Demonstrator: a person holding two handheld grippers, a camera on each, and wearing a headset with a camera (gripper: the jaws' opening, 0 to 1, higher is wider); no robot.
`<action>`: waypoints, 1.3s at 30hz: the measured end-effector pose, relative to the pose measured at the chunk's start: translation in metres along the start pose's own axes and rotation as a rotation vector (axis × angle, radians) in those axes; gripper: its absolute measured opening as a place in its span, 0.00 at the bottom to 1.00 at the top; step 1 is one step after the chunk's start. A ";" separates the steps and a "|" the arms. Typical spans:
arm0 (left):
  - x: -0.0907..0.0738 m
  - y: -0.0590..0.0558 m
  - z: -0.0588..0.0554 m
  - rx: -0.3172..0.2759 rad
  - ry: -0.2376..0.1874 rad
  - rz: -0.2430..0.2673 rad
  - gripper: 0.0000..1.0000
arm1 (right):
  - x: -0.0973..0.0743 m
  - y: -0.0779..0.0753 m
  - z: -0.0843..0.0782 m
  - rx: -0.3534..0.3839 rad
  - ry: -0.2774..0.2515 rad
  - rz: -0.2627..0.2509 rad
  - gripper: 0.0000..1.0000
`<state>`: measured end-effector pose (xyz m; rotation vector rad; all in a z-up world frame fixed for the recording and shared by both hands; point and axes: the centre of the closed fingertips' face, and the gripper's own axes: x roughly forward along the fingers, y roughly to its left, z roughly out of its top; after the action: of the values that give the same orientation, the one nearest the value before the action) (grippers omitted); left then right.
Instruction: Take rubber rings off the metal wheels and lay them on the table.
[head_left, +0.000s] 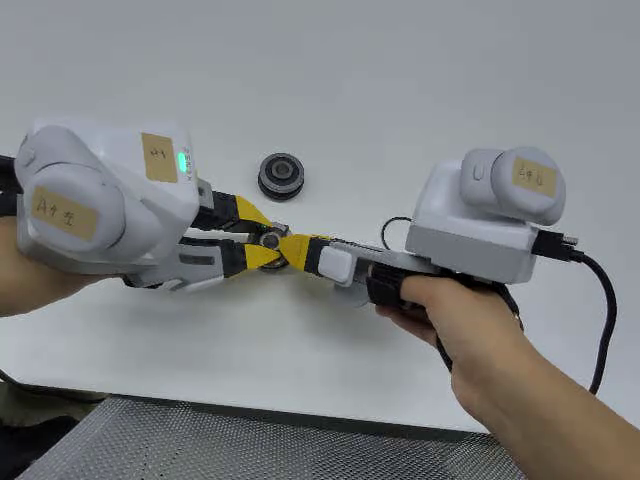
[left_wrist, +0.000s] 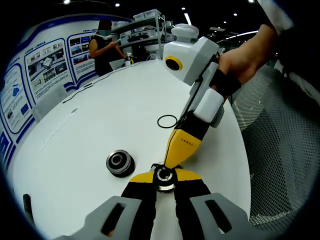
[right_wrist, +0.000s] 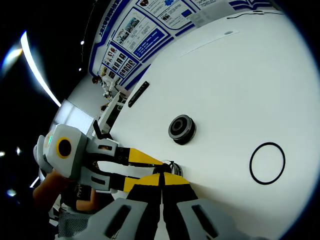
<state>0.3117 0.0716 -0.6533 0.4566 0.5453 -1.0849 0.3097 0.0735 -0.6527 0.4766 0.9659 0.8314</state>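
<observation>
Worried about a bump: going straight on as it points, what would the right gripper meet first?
The metal wheel held by the left gripper, directly at the tips of the right gripper; they seem to touch.

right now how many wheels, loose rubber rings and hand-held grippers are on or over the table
wheels: 2 (loose wheel, held wheel)
loose rubber ring: 1
hand-held grippers: 2 (left hand-held gripper, right hand-held gripper)
total: 5
</observation>
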 end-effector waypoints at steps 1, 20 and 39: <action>0.000 0.000 0.000 -0.001 0.000 0.000 0.13 | 0.001 0.001 -0.001 -0.006 0.005 -0.006 0.00; 0.001 0.001 0.001 -0.013 0.015 0.004 0.14 | -0.005 0.006 0.002 0.065 -0.009 0.008 0.02; -0.011 0.004 0.002 -0.044 0.028 0.029 0.19 | -0.005 0.011 0.000 0.131 -0.023 0.032 0.02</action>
<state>0.3117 0.0802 -0.6446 0.4408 0.5848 -1.0384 0.3044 0.0759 -0.6425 0.6143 0.9972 0.7927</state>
